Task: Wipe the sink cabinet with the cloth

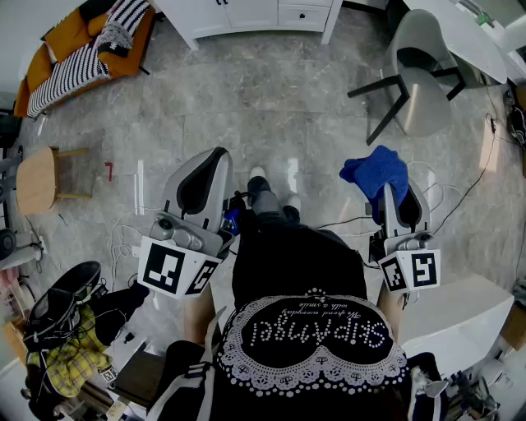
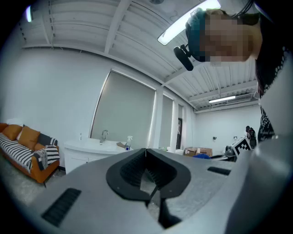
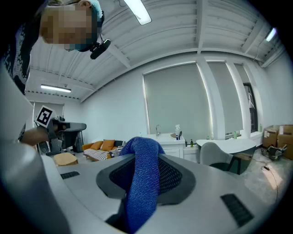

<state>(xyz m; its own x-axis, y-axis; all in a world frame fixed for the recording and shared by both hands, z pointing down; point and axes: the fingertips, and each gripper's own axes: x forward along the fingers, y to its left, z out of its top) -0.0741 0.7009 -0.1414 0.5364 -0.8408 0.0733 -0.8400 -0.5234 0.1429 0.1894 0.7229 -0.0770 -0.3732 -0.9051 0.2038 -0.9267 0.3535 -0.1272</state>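
Holds blue cloth (image 1: 376,170) clamped in right tool (image 3: 146,157), bunched over the tips and hanging down between the jaws. Has left tool (image 2: 146,151) closed tip to tip on nothing. Carries both level in front of the torso, one each side of the legs, pointing forward over the floor. Faces sink cabinet (image 1: 246,12) across the room, well apart from both tools, spray bottle (image 2: 127,142) on its top near the tap.

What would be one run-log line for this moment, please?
phase: wiping not begun | right gripper: shut on blue cloth | left gripper: shut, empty | sink cabinet: across the room, no contact
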